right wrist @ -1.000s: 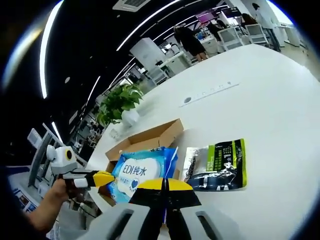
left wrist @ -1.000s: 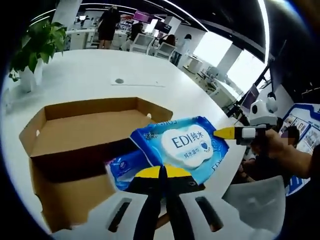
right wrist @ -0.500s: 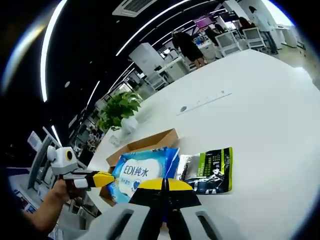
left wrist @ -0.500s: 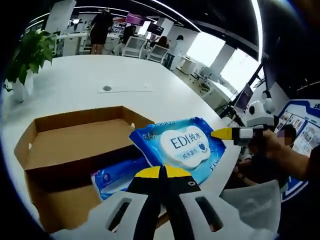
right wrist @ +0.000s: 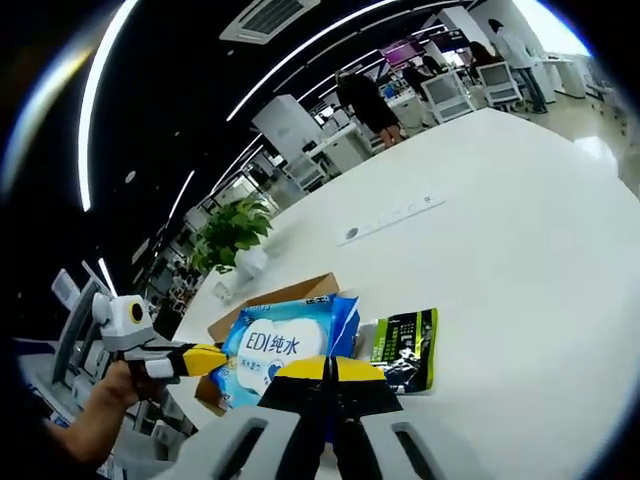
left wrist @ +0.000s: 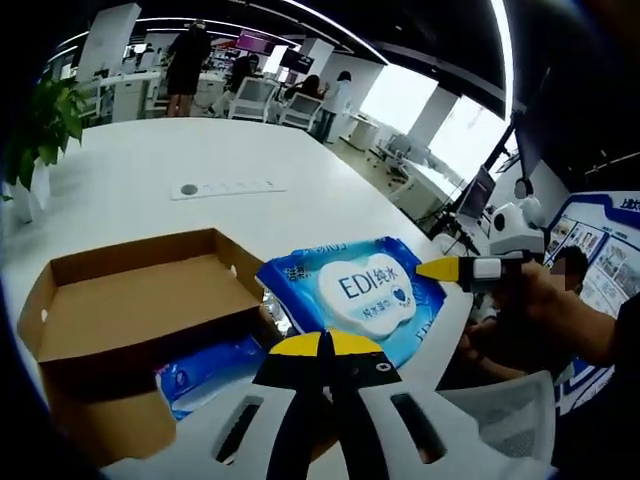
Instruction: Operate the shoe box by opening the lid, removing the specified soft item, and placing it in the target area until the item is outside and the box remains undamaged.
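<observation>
We hold the blue soft wet-wipes pack [left wrist: 365, 297] clear above the open brown cardboard shoe box [left wrist: 130, 320], left gripper [left wrist: 323, 345] and right gripper [right wrist: 328, 370] clenched on its edges. Next: carry it to the white table [right wrist: 520, 230] and let go.

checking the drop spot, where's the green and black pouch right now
In the right gripper view, the green and black pouch lies flat on the white table, right of the blue wipes pack.

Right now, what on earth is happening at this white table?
A person is working with a pair of tongs in each hand. Both the left tongs and the right tongs are clamped on a blue pack of wet wipes, held up above the open cardboard shoe box. Another blue packet remains inside; a green-black pouch lies on the table.
</observation>
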{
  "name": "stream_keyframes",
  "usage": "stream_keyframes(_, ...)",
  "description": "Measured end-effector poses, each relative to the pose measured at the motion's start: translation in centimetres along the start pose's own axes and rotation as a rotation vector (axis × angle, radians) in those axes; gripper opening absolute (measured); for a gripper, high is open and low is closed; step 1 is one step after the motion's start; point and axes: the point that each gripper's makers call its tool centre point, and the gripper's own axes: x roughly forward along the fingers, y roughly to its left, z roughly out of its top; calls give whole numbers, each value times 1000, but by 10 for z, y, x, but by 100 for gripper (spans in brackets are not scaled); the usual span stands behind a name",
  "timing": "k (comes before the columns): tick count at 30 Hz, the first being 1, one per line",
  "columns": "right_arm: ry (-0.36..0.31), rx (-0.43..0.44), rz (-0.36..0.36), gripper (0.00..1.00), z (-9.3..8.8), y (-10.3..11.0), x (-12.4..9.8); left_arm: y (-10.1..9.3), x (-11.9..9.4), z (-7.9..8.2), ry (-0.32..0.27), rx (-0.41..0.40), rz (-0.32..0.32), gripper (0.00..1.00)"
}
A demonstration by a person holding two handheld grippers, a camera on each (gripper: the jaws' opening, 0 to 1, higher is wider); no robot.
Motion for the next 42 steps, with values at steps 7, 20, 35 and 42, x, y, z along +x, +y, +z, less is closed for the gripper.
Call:
stream_keyframes(7,-6,1,-22,0,7,-16,-6,-7,16,2,4,1,-15,0)
stream_keyframes(20,1,16,-48,0,11,-46,-2,-5,47,0,25,-1,-7,0)
stream_keyframes(35,49,0,-63,0,7,-70,26,11,74,-10,71,21,52,0)
stream_keyframes(42,61,-22,-67,0,6,-77,35,20,82,-16,92,35,76,0)
